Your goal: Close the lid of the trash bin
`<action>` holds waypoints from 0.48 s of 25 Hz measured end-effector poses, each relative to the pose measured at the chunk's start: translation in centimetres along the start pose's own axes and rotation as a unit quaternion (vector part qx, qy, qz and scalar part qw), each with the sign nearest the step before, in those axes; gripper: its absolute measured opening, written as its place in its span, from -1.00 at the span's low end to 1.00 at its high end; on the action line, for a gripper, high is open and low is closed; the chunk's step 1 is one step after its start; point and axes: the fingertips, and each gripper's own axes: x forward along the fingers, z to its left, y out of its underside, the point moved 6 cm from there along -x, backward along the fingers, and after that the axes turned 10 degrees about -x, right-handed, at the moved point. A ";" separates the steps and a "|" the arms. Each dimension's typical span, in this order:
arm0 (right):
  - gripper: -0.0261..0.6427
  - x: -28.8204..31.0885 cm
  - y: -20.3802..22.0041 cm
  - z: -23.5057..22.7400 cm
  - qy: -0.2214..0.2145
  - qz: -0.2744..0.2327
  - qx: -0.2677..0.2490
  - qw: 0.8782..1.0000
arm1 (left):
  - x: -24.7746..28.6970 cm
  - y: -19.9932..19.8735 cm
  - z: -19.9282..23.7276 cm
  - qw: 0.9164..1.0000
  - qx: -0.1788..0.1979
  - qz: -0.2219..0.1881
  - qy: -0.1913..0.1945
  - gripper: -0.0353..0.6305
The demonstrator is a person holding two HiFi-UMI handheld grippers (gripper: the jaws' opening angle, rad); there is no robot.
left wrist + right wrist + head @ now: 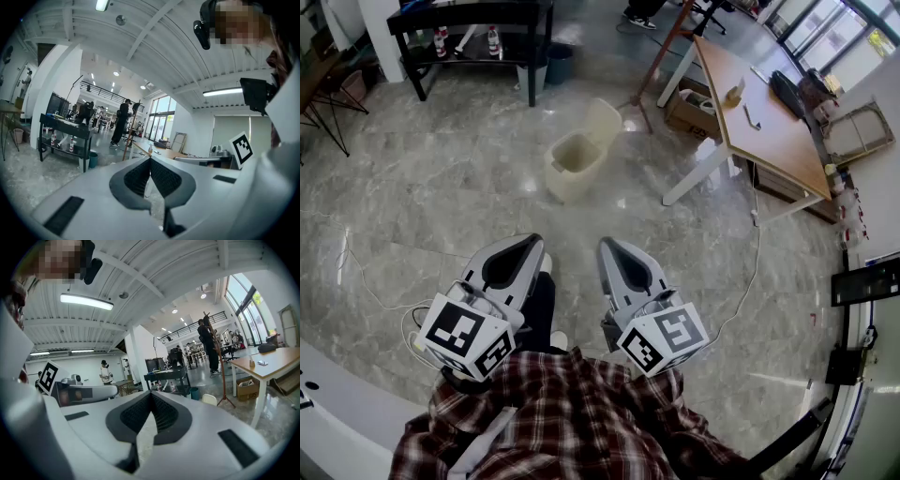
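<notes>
The trash bin [565,178] is located on the grey marble floor [431,197], well apart from both grippers and ahead of them in the head view. The bin is cream-coloured. Its lid [604,123] is raised and tilted back from the far rim, so that the inside of the bin is exposed.

The left gripper [531,242] and the right gripper [608,244] are held side by side near the person's body, above plaid sleeves [572,403]. Each is pointed towards the bin, and neither is in contact with it.

In the left gripper view, the 2 jaws are seen pressed together at their tips, with nothing held between them. The same condition is seen in the right gripper view — jaws closed on each other, nothing gripped.

To the right of the bin, a wooden counter [773,141] on white legs is placed, with a few small items on it. A cardboard box [686,111] is stored beneath it. A black shelf unit [469,17] is positioned beyond the bin, at the far left.
</notes>
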 end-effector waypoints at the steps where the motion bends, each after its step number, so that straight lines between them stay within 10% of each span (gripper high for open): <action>1: -0.89 1.3 0.1 -0.2 0.001 0.000 0.000 1.000 | 0.4 -0.3 1.3 1.000 -0.001 -0.001 -0.001 -0.87; 12: -0.89 19.3 -1.6 -3.5 0.037 -0.003 0.005 0.999 | 7.6 -7.6 17.3 1.000 0.003 0.012 0.025 -0.87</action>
